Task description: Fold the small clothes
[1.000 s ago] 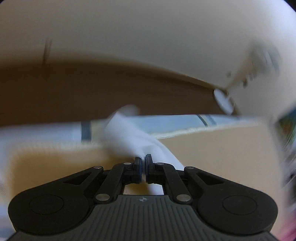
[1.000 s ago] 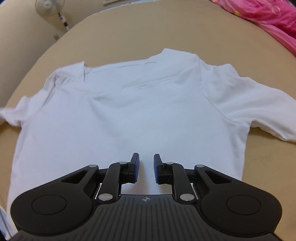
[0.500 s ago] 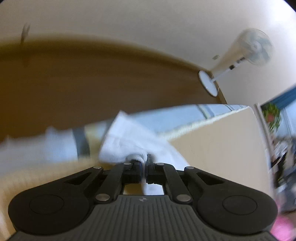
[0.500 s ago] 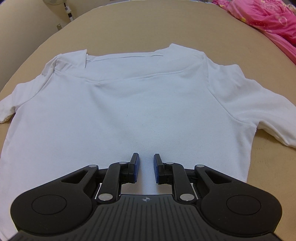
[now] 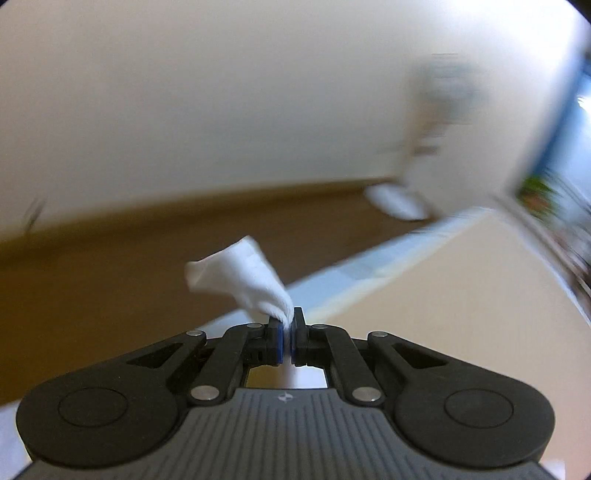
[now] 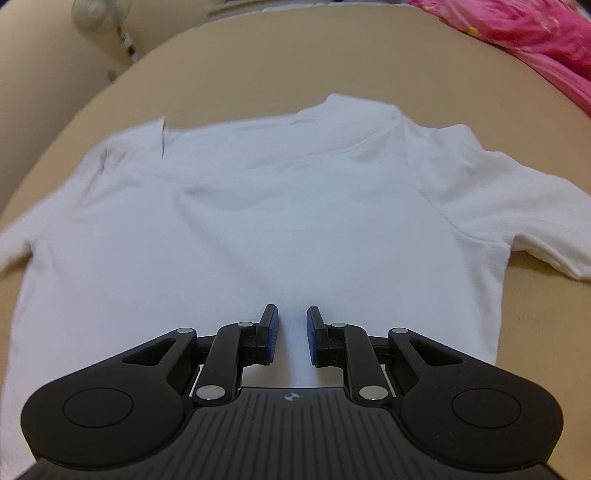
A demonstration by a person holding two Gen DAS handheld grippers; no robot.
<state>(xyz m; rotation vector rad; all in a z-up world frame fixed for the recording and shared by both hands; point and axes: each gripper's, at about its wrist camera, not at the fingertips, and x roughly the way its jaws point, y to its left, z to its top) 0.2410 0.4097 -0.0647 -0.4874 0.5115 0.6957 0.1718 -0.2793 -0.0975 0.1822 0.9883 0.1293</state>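
A white T-shirt (image 6: 280, 221) lies spread flat on the beige surface (image 6: 295, 66), collar at the far side, one sleeve (image 6: 517, 210) out to the right. My right gripper (image 6: 292, 317) is open and empty, just above the shirt near its lower hem. My left gripper (image 5: 289, 323) is shut on a bunched piece of the white shirt (image 5: 251, 284), lifted off the surface and pointing toward the wall. The left gripper does not show in the right wrist view.
Pink fabric (image 6: 524, 29) lies at the far right of the beige surface. A standing fan (image 6: 99, 14) is beyond the far left edge; it shows blurred in the left wrist view (image 5: 424, 147). Brown floor (image 5: 110, 258) lies past the surface's edge.
My left gripper has lifted and swung with the shirt fabric in it; its view has turned toward the wall. The shirt's left side has shifted. My right gripper stays open over the hem.
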